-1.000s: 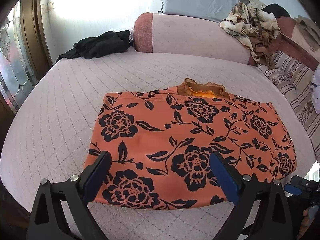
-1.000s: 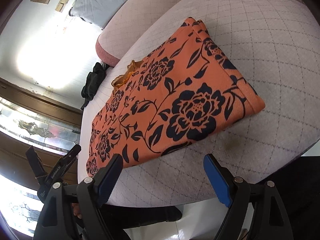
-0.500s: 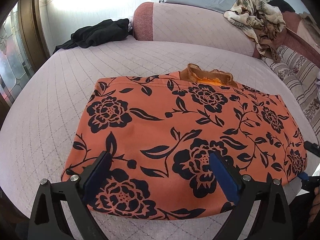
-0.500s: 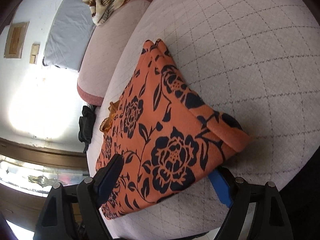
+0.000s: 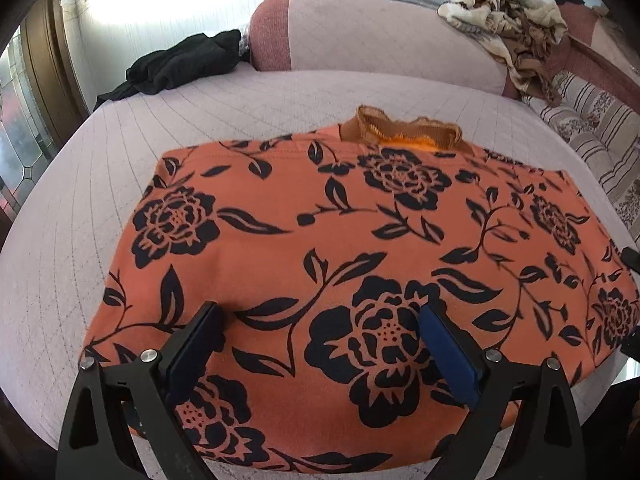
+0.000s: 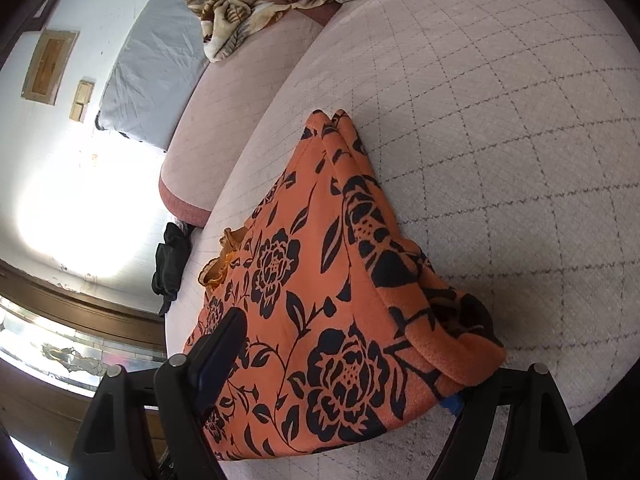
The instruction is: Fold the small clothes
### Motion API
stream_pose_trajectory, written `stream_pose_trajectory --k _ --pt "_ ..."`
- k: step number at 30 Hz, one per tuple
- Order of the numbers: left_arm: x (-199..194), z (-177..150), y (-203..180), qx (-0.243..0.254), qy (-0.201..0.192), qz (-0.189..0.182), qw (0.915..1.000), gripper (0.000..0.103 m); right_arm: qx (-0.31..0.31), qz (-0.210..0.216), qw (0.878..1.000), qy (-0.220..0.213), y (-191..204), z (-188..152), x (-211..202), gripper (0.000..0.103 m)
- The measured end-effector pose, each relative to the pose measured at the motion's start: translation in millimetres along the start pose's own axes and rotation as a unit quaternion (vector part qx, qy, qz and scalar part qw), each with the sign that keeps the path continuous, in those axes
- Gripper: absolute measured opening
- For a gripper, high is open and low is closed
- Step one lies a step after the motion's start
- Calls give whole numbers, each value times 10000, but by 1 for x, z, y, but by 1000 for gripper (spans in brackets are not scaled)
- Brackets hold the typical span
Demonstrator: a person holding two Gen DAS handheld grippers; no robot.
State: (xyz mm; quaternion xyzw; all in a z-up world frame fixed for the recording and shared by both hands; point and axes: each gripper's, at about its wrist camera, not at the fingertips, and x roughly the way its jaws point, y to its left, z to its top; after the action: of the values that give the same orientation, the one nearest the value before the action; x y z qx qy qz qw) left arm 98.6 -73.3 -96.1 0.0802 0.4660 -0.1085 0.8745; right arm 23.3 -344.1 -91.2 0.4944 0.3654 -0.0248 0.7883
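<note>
Garment (image 5: 360, 248) (orange, black flowers) lies folded on bed (image 5: 248, 100). Your left gripper (image 5: 320, 320) spread wide over garment's near edge; right gripper (image 6: 344, 364) wide, straddling garment's corner, nothing pinched.

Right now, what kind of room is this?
Probably a bedroom at home. An orange flowered garment lies on a quilted bed, with a long bolster at its head and more clothes lying around.

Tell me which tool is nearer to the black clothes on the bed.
Left. The left tool is over the orange garment's near edge; the right tool straddles its corner farthest from the black clothes.
</note>
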Motion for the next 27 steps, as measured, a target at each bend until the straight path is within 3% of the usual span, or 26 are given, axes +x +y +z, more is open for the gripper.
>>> stream_pose_trajectory --k 6,9,11,14,19,23,27 --pt "-23 7 -3 -21 -439 64 9990 98 -103 37 9999 -63 4 3 -2 84" --pt "7 4 -6 72 147 113 9998 99 -187 -55 9998 -23 6 2 3 85" --pt "4 2 -7 120 -81 194 9997 100 -226 -106 9997 -26 8 2 5 85" --pt "-3 5 -8 139 -31 102 9998 100 -288 -177 9994 -14 10 2 5 85" --pt "-21 9 3 -17 -309 80 9995 100 -437 -301 9986 -53 17 0 4 85" --pt "12 5 7 -41 216 72 9997 101 -521 -428 9977 -47 19 0 8 85" --pt "-5 7 6 -9 -15 12 10000 102 -610 -529 9967 -55 19 0 9 84"
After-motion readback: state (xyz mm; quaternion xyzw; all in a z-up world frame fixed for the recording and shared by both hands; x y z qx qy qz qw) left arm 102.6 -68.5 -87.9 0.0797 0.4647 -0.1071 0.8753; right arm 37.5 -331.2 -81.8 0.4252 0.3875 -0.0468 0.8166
